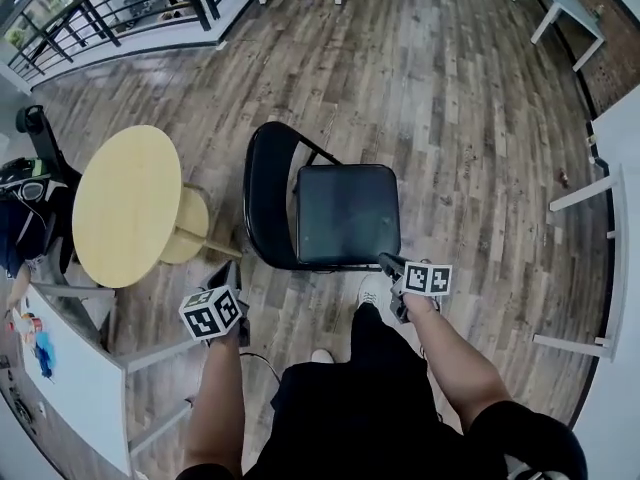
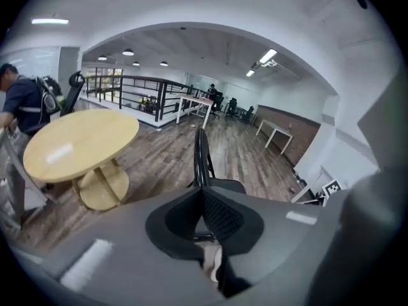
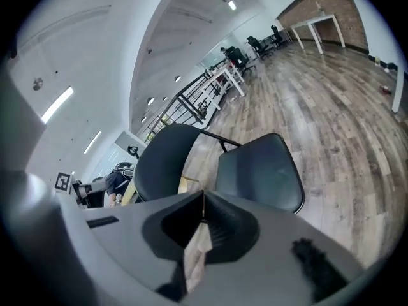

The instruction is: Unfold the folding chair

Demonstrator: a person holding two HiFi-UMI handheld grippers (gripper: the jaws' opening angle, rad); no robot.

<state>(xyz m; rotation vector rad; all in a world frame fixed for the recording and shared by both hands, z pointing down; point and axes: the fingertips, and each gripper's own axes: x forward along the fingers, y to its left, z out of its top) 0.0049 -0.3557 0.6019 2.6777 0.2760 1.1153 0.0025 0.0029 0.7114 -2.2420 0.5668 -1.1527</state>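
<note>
The black folding chair stands unfolded on the wood floor, seat flat and backrest upright on its left side. My left gripper hovers off the chair's near left corner, apart from it, jaws shut with nothing between them. My right gripper hangs just off the seat's near right edge, jaws together and empty. The left gripper view has the chair edge-on beyond the closed tips. In the right gripper view the seat and backrest lie past the closed tips.
A round yellow table stands close to the chair's left. White desks line the left and right sides. A person with a backpack is at the far left. A black railing runs along the back.
</note>
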